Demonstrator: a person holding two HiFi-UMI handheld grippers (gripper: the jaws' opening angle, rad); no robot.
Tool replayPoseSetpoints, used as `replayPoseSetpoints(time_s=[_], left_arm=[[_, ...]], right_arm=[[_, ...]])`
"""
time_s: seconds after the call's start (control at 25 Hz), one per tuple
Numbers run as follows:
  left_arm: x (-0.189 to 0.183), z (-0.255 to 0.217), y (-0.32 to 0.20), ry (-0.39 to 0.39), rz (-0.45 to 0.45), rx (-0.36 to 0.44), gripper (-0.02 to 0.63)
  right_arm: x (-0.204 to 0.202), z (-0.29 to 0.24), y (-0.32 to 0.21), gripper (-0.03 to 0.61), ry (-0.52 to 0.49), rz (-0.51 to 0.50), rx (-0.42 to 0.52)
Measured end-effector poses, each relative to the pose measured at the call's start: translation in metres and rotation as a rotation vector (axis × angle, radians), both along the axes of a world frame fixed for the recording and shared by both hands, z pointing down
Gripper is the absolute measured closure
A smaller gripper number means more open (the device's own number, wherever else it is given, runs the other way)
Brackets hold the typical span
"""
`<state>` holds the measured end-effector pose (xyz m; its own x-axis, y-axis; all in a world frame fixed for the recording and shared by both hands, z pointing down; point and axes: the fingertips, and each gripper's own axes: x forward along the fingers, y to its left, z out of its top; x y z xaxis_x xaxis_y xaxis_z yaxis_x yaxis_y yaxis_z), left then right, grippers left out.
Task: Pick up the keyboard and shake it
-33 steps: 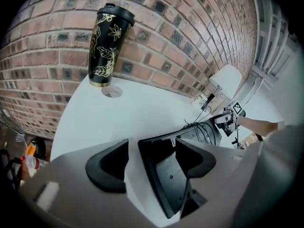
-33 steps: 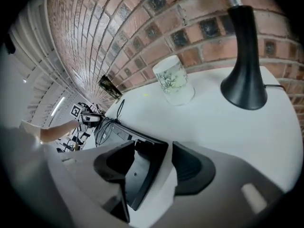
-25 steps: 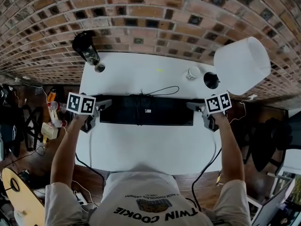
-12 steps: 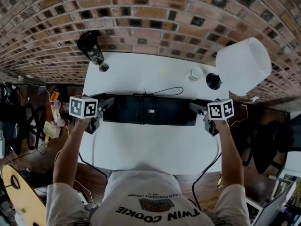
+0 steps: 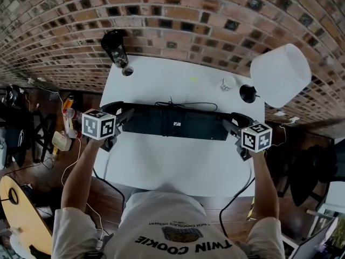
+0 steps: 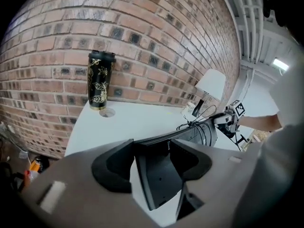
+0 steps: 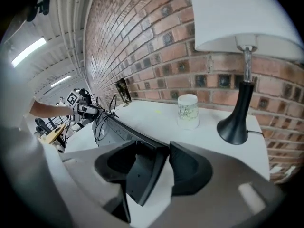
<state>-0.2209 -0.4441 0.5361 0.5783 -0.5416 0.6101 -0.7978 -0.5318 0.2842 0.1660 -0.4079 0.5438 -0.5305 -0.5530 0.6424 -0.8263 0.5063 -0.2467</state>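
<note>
A black keyboard (image 5: 172, 122) with its cable (image 5: 186, 104) wound round its middle hangs above the white table (image 5: 178, 163), bottom side up, held at both ends. My left gripper (image 5: 122, 116) is shut on its left end, which fills the gap between the jaws in the left gripper view (image 6: 154, 172); those jaws have just been closing tighter on it. My right gripper (image 5: 232, 124) is shut on the right end (image 7: 140, 167), and its jaws have also closed a little on it. From each gripper view the keyboard runs away toward the other gripper.
A black patterned tumbler (image 5: 115, 48) stands at the table's far left corner with a small round lid (image 5: 128, 71) beside it. At the far right are a white cup (image 5: 226, 83) and a lamp (image 5: 280, 74) on a black base (image 5: 248, 93). A brick wall lies behind.
Both grippers have risen with the keyboard between them, lifting it off the table, and both have rolled, so the keyboard now shows more edge-on.
</note>
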Motion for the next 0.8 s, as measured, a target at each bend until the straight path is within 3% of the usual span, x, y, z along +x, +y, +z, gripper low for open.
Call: replayPoseSetpoints(time_s=[0.2, 0.8], left_arm=[[0.001, -0.016, 0.014, -0.031, 0.013, 0.063, 0.368], [0.001, -0.04, 0.064, -0.141, 0.073, 0.148, 0.374]], right_arm=[[0.001, -0.012, 0.013, 0.357, 0.046, -0.012, 0.07], [0.001, -0.034, 0.058, 0.367, 0.173, -0.081, 0.179]])
